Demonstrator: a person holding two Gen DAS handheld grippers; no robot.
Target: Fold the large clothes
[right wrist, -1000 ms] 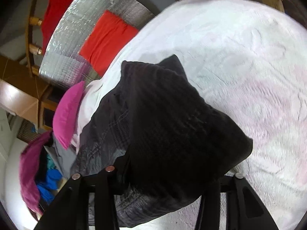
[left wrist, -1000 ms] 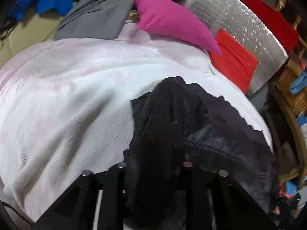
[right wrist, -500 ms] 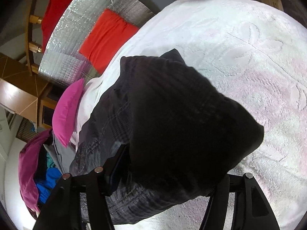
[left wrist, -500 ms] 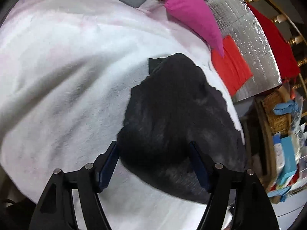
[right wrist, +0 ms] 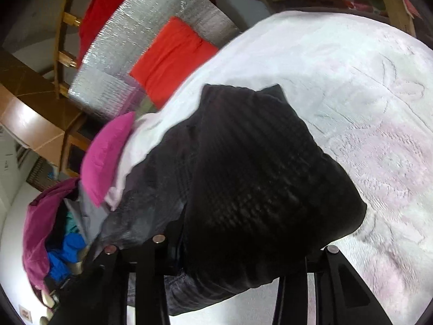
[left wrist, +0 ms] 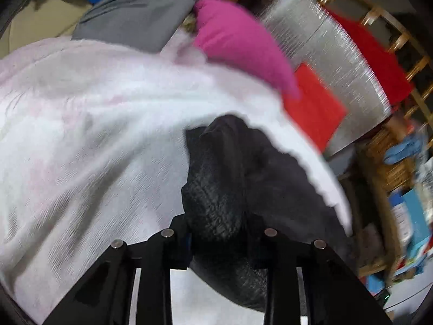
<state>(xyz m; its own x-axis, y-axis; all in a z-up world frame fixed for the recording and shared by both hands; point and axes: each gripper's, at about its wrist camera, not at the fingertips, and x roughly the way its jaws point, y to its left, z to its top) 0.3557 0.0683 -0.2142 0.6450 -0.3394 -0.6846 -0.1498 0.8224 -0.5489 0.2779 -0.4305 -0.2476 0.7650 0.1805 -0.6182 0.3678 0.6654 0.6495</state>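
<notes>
Currently both tongs clamp the black garment (left wrist: 216, 189): left gripper (left wrist: 219, 241) pinches a bunched fold, right gripper (right wrist: 243, 246) holds another, cloth draped over the white bedspread (right wrist: 365, 94) near pink pillow (left wrist: 238, 40).

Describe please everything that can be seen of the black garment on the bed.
The black garment is a dark knitted piece with a ribbed or waffle texture, bunched into thick folds rather than lying flat. A greyer, smoother layer shows along one side of it. It lies on the white blanket, near the blanket's edge, below the pink pillow. Fabric fills the gap of both the left gripper and the right gripper; each seems closed on a fold. Its full shape and sleeves cannot be made out.
</notes>
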